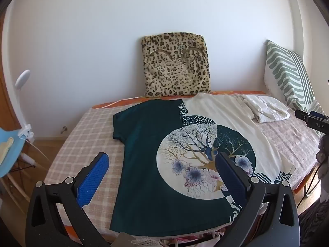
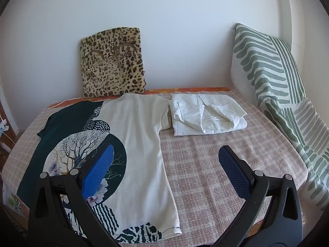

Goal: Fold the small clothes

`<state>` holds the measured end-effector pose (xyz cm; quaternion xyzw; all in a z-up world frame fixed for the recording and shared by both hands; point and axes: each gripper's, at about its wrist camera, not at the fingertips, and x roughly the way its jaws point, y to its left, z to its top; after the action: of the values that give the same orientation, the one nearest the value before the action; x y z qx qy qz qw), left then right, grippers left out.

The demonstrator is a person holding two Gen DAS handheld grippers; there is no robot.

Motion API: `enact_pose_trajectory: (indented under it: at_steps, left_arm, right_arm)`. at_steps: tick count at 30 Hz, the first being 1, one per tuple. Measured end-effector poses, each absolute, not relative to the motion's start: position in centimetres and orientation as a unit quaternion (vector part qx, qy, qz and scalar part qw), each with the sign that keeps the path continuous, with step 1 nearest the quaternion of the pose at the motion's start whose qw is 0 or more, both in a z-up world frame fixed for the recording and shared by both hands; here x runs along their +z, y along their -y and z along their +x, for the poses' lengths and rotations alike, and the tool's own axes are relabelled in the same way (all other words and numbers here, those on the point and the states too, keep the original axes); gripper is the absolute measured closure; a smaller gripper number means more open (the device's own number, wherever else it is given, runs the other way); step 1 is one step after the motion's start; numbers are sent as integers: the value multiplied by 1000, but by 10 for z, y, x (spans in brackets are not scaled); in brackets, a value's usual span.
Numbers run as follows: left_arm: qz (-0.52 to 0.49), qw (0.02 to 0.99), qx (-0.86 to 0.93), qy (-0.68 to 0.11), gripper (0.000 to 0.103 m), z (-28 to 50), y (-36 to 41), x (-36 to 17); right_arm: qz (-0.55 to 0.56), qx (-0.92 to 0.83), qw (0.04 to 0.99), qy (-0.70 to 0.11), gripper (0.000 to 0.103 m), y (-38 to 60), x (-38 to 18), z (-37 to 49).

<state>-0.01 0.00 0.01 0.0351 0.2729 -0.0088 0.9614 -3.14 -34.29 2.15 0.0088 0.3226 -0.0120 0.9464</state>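
A T-shirt (image 1: 144, 164), half dark teal and half cream with a round tree print, lies spread flat on the checked bedspread (image 1: 82, 144). It also shows in the right wrist view (image 2: 139, 133). My left gripper (image 1: 162, 166) is open and empty, hovering over the shirt's lower teal half. My right gripper (image 2: 166, 160) is open and empty, above the shirt's cream right edge and the bedspread (image 2: 216, 154). A folded white garment (image 2: 205, 115) lies at the back right; it also shows in the left wrist view (image 1: 267, 109).
A leopard-print cushion (image 1: 176, 65) leans on the back wall. A green-striped pillow (image 2: 273, 82) stands at the right. A blue chair (image 1: 8, 150) and a white clip lamp (image 1: 22, 80) stand left of the bed. The other gripper's body (image 1: 312, 121) shows at the right edge.
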Motion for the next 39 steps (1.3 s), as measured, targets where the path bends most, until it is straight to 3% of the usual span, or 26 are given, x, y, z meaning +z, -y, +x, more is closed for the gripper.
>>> enact_pose_trajectory:
  at_steps: [39]
  left_arm:
    - [27, 964, -1, -264, 0, -1, -7, 8]
  right_arm:
    - [5, -12, 945, -327, 0, 339, 21, -30]
